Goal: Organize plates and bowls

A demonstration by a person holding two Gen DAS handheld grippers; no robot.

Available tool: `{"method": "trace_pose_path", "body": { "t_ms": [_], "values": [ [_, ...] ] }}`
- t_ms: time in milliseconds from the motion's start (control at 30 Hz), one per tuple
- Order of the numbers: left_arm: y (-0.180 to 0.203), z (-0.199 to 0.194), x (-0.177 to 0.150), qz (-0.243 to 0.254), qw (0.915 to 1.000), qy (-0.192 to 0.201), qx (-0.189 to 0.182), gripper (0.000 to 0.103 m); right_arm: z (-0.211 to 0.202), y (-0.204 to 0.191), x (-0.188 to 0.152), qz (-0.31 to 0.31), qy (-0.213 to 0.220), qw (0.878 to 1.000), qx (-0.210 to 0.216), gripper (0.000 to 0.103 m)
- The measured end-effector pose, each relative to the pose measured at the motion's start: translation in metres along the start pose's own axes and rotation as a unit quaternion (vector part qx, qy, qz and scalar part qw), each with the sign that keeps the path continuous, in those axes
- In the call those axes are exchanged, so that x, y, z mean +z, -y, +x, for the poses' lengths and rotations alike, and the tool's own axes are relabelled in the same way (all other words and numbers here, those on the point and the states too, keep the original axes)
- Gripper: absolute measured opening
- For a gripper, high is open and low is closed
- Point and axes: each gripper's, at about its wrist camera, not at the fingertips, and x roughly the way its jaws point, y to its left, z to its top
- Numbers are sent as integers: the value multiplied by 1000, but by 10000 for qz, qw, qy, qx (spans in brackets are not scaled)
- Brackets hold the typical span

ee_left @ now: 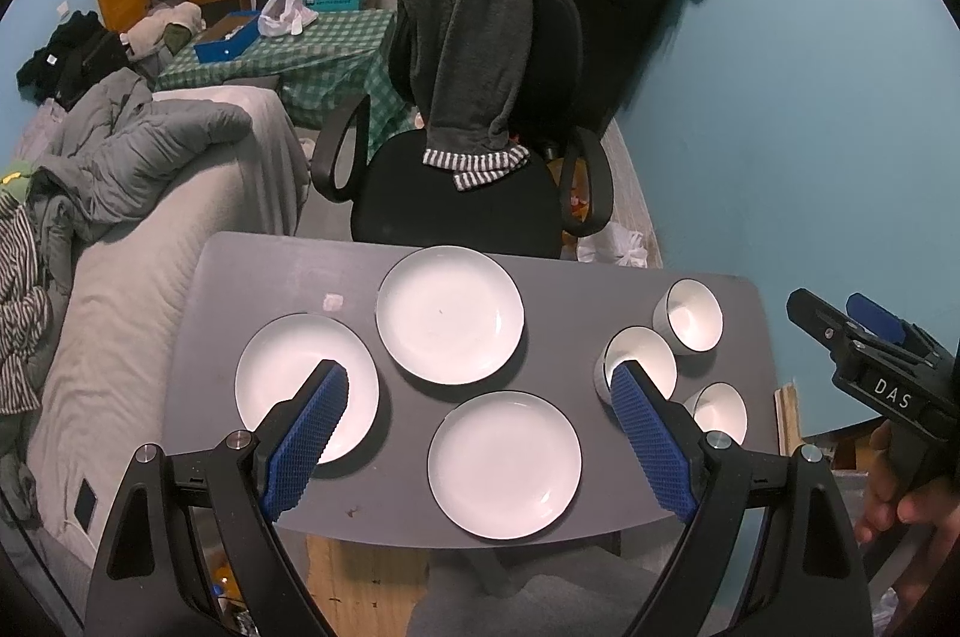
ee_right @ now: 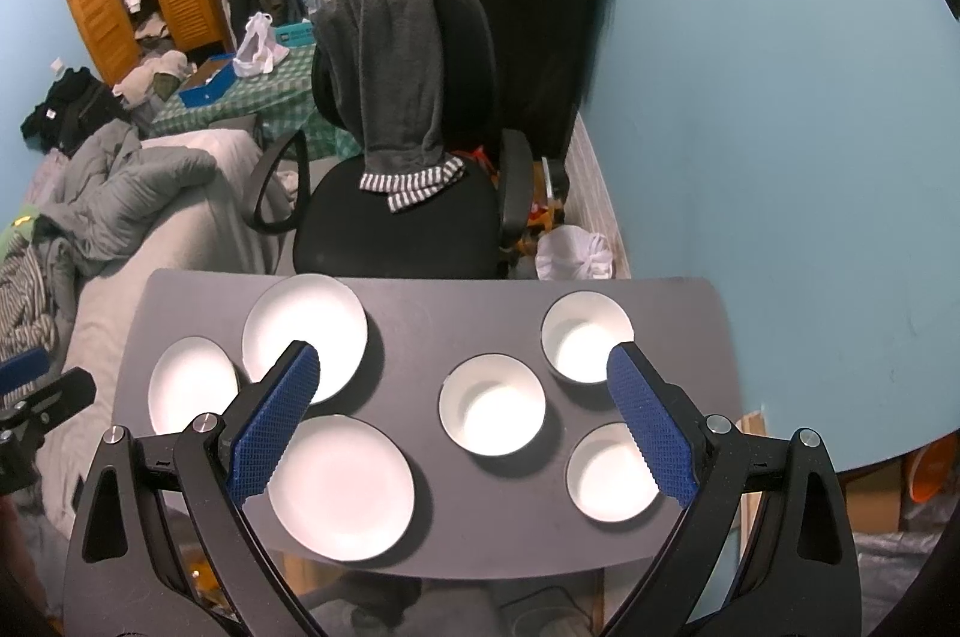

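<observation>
White plates (ee_left: 450, 314) lie loose on the worktop (ee_left: 270, 277), both hand-held grippers (ee_left: 480, 397) (ee_right: 462, 385) spread apart; a glancing pinch could skid one off.

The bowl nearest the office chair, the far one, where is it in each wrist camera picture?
Left wrist view: the far bowl sits right of centre, at the table's far right, above the right blue finger.
Right wrist view: the same bowl sits right of centre, just above the right finger's tip.
Shared landmark: the black office chair behind the table.
</observation>
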Motion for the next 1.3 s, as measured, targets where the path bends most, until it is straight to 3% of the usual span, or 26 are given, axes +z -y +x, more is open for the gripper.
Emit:
{"method": "trace_pose_path", "body": {
  "t_ms": [733, 933, 1133, 1300],
  "values": [
    [-5, 8, -3, -130, 9999, -70, 10, 91, 2, -5, -6, -103, -49, 9999, 16, 95],
    [-7, 18, -3, -150, 9997, -119, 130, 91, 10, -3, -5, -126, -71, 9997, 203, 95],
    [-15, 31, -9, -204, 9993, -186, 270, 91, 29, 11, -1, -101, -160, 9976, 660, 95],
    [-24, 49, -19, -227, 9982, -351, 421, 91, 41, 8, -2, -276, -151, 9967, 747, 95]
  ]
}}
